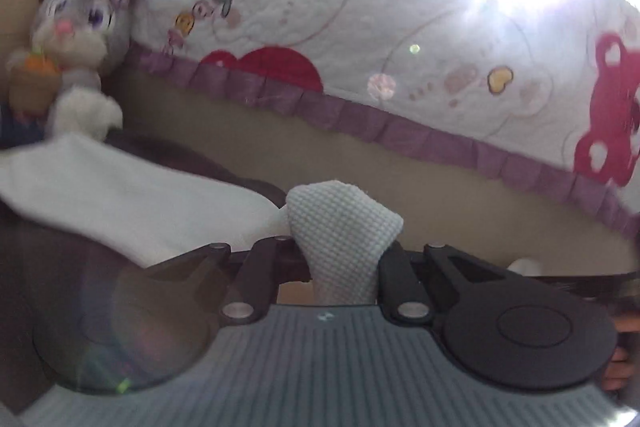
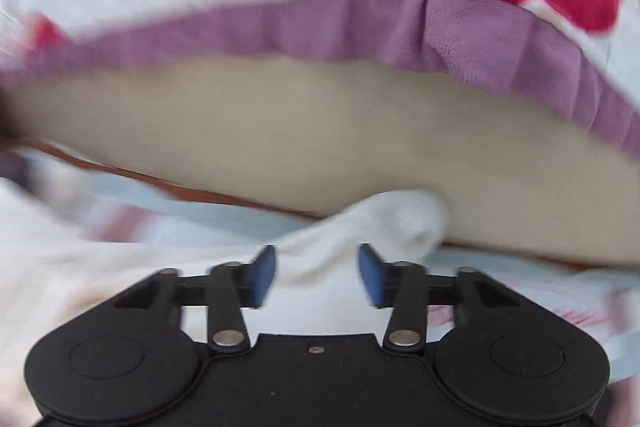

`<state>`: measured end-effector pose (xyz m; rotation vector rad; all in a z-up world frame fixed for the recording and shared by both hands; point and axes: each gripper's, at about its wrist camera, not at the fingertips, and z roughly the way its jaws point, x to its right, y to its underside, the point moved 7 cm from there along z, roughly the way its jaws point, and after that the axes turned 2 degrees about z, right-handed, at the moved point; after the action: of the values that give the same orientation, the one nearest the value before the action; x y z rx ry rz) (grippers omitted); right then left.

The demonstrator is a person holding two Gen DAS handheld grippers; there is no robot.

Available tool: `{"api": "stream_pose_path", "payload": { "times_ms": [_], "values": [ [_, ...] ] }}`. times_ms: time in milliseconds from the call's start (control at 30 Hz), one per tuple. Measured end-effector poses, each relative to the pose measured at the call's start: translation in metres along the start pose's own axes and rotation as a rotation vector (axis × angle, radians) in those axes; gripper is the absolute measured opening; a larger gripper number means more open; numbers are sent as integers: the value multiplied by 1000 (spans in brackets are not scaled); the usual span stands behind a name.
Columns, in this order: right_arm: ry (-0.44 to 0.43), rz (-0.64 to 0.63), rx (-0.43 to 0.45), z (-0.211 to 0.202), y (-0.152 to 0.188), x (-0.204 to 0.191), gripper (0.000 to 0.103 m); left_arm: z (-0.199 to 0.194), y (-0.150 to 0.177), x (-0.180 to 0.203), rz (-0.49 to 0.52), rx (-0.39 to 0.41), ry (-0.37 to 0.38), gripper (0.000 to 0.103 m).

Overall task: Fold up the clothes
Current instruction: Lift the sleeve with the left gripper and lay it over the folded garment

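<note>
two grippers: the left gripper low in the middle of its frame, the right gripper likewise. one stuffed rabbit at upper left. one quilt across the top. one white knit garment at lower center, also.

White garment is a nubbly waffle knit, left claw matte black plastic, quilt soft stitched cotton.

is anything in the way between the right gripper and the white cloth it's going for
Nothing visible. The right gripper is open, and the bunched white cloth already lies between and just ahead of its blue pads, with no other object in the gap.
</note>
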<state>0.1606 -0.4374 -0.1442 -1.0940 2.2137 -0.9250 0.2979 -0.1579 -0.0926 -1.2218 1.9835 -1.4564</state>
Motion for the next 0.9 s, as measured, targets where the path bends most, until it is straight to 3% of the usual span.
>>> {"api": "stream_pose_path", "payload": {
  "times_ms": [33, 100, 233, 333, 400, 433, 467, 500, 567, 633, 767, 900],
  "values": [
    [-84, 6, -12, -10, 9, -2, 55, 0, 1, 3, 19, 0, -7, 11],
    [-172, -37, -53, -19, 29, -7, 54, 0, 4, 8, 58, -1, -20, 11],
    [-217, -127, -91, -7, 38, -15, 53, -8, 3, 8, 138, 2, -63, 11],
    [-335, -110, -168, 2, 34, -32, 53, -17, -19, -4, 136, 37, -101, 11],
    [-358, -169, -229, 7, 50, -43, 56, -19, -30, -23, 80, 54, -145, 17],
    [-370, -199, -259, 10, 58, -49, 56, -20, -34, -34, 56, 56, -177, 32],
    [-368, -221, -284, 14, 67, -51, 56, -18, -32, -47, 44, 37, -240, 59],
    [-350, -234, -302, 19, 77, -49, 56, -17, -30, -60, 40, 19, -297, 64],
    [-318, -250, -326, 27, 94, -44, 56, -18, -26, -76, 81, -7, -361, 63],
    [-302, -238, -307, 26, 100, -39, 56, -25, -30, -73, 173, -17, -348, 64],
    [-338, -320, -235, 10, 87, -50, 56, -34, -26, -24, 427, -76, -220, 72],
    [-374, -383, -236, 1, 82, -62, 56, -27, 16, 40, 688, -143, -20, 81]
  ]
}}
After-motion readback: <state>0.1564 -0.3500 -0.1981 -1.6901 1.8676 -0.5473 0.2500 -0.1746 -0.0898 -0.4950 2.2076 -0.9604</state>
